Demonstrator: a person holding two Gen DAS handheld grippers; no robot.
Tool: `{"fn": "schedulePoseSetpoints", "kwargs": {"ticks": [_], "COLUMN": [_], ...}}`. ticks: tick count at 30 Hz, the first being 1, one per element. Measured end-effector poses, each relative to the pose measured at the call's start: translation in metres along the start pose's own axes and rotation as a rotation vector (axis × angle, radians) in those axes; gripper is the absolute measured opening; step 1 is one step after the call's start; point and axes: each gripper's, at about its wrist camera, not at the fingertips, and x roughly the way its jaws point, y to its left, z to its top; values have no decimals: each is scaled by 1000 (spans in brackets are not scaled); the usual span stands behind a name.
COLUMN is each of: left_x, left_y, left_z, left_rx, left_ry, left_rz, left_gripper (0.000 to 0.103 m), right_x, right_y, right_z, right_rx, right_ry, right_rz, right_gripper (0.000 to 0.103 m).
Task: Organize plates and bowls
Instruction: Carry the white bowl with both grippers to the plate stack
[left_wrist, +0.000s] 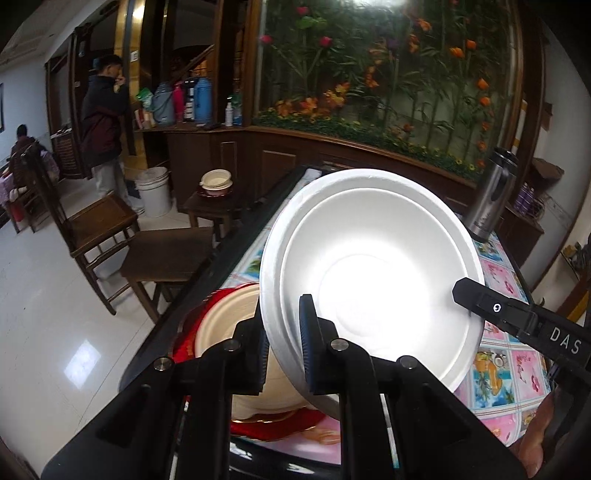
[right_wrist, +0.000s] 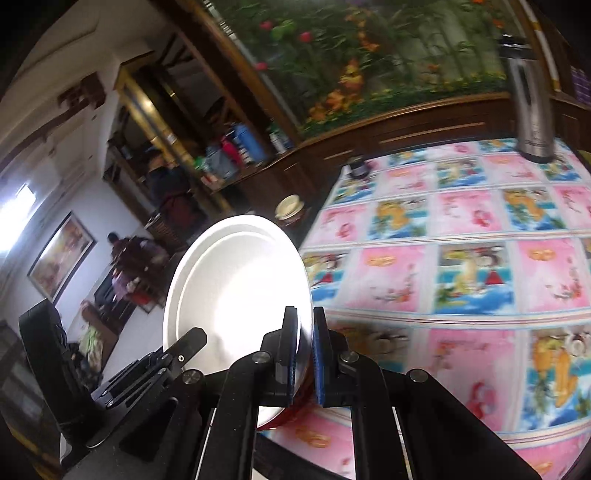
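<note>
Table: a table under a cloth of pink and blue picture squares filled the right of the right wrist view.
White bowl: a white foam bowl sat tilted at centre frame, raised over a tan plate on a red plate at lower left.
Left gripper: the left gripper pinched the bowl's near rim.
Right gripper: the right gripper clamped the bowl's opposite rim.
Flask: a steel flask stood at the upper right.

Dark wooden chairs, glossy white floor
</note>
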Motion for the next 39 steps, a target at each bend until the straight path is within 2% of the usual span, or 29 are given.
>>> {"fn": "schedulePoseSetpoints", "kwargs": {"ticks": [7,11,14,27,39], "left_x": [14,34,39,34,40], "left_y": [38,44,43,43,44], "left_z": [-8,-18,-22,-26,-28], "left_rx": [-49,-63,-63,-57,-63], "left_ry": [40,93,102,85,99], "left_rz": [58,76,75,91,90], "left_gripper": [13,13,13,13,13], "right_x": [43,64,74,83,87], "right_y": [31,31,28,23,20], "right_z": [-18,-29,-35,-38,-39], "right_rx": [-61,-68,-60,-58,-49], "right_ry": [68,102,120,137,142], "right_rz": [19,-3,-7,-1,-4], "right_gripper": [7,8,8,8,8]}}
